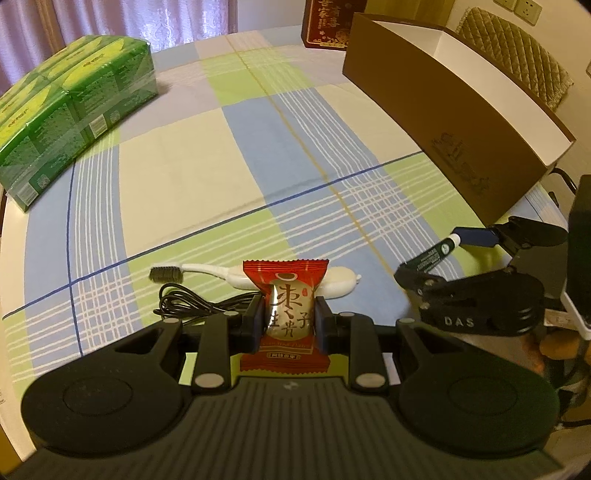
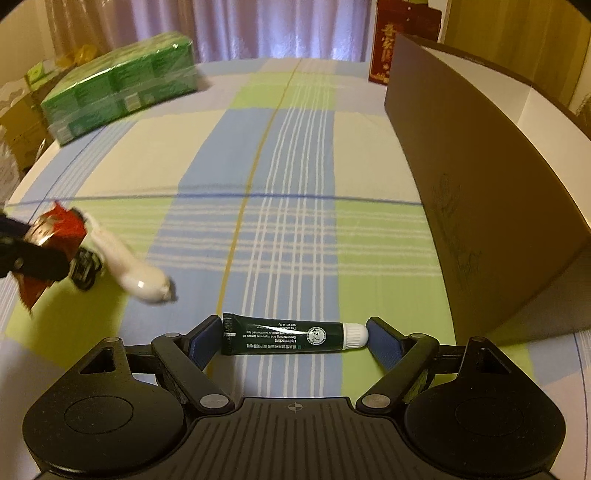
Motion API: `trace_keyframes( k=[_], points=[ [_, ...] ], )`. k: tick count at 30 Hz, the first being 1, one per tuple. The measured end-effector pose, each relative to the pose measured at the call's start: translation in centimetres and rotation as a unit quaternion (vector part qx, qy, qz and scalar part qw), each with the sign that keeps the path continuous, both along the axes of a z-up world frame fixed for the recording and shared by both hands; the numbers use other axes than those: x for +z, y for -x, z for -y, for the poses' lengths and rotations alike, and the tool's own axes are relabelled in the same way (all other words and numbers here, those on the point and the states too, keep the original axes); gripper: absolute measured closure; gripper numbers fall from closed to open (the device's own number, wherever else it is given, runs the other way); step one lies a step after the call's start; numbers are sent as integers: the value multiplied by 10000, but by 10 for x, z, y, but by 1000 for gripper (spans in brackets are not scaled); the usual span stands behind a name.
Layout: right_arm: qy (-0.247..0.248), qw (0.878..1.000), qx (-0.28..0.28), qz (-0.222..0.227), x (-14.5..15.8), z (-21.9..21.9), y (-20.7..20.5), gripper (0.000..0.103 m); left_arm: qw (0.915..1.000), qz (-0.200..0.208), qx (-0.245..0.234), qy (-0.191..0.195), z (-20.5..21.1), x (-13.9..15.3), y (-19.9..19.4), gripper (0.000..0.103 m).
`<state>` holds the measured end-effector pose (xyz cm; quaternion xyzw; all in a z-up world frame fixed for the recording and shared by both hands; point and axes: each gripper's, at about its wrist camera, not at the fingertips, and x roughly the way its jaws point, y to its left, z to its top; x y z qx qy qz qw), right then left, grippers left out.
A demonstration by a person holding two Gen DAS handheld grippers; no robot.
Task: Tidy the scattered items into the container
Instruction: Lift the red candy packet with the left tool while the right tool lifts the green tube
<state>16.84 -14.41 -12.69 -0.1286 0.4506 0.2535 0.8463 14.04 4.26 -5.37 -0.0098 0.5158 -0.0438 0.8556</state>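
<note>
Nearest, the left gripper point(image 1: 288, 320) was clamped on a red sachet point(image 1: 285, 295), which stood upright between the dark pads, its crimped top edge above them and its lower edge below. Just beyond it a white toothbrush point(image 1: 207, 272) lay across the checked cloth point(image 1: 184, 177) on the worktop, bristle head to the left, its thick handle passing behind the sachet. A coiled black cable point(image 1: 184, 301) lay beside the brush, nearer the gripper.

Likewise the right gripper point(image 2: 295, 334) was spread wide yet grasped a dark green tube point(image 2: 284, 334) lengthwise: one pad met the crimped end on the left, the other the white cap on the right. In the left wrist view the tube sat tilted between those fingers, cap uppermost, close to the near corner of the box point(image 1: 461, 107).

The box, brown outside and white inside, stood open-topped on the right side of the worktop; its contents could not be seen from either camera. Both held items were outside it.

Farther off on the left a green wrapped pack point(image 1: 74, 110) rested on the cloth. At the far edge, behind the box, stood a red carton point(image 1: 328, 22), with curtains point(image 1: 147, 18) beyond.
</note>
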Motion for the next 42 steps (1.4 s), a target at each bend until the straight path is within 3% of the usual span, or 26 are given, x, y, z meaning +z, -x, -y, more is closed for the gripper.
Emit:
trace_keyframes(
  k=[12, 34, 42],
  points=[
    [-110, 9995, 52, -294, 8, 30, 22, 17, 9996, 9, -280, 32, 27, 0, 6, 80],
    [-175, 9996, -75, -229, 24, 93, 34, 17, 9983, -50, -572, 86, 81, -3, 10, 80],
    [-321, 9993, 63, -181, 43, 117, 29, 17, 9975, 9, -698, 142, 105, 2, 3, 80]
  ],
)
